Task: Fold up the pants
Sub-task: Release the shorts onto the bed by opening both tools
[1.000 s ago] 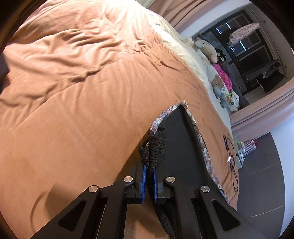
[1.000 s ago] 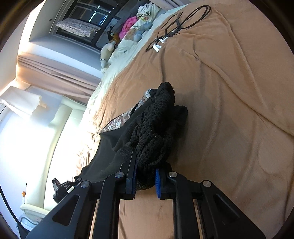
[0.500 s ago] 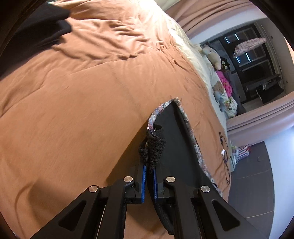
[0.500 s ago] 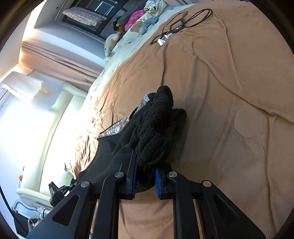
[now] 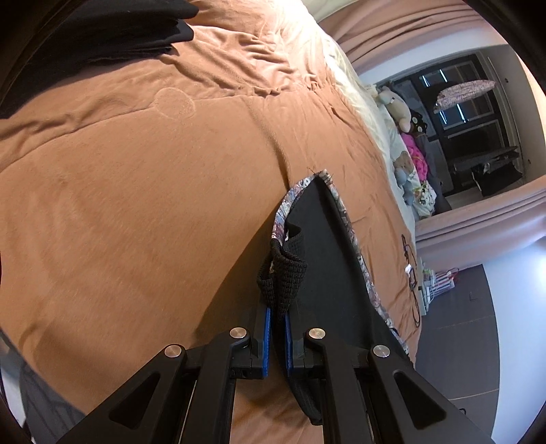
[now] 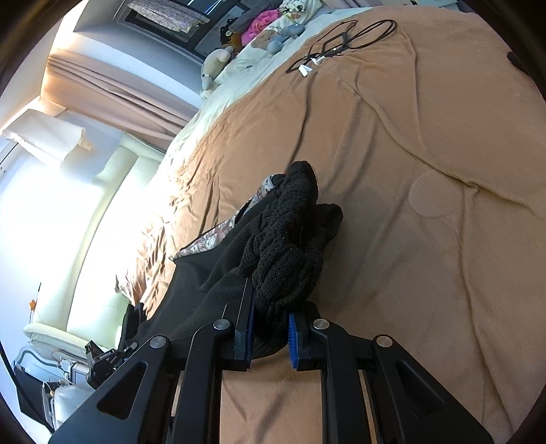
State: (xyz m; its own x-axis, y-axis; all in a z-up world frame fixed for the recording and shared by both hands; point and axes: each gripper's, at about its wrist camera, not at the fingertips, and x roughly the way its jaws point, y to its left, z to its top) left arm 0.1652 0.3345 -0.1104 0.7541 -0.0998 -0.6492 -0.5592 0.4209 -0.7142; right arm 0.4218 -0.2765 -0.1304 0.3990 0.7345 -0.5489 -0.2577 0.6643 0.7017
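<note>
Your left gripper (image 5: 277, 336) is pinching a narrow fold of the pants (image 5: 327, 259) at their knitted black waistband, the blue pads pressed nearly together on the cloth. Ahead of those fingers the dark fabric stretches away as a taut panel, its patterned edge lying on the orange blanket (image 5: 136, 205) to the right and front of the jaws. Far off to the upper left of this gripper a stack of black clothes (image 5: 112, 30) sits on the same blanket.

Your right gripper (image 6: 271, 336) is clamped on a thicker bunch of the waistband, which bulges up in a knitted lump just in front of the pads. The rest of the pants trail off to its left. Well ahead and to the right, black cables (image 6: 344, 37) lie on the blanket.
</note>
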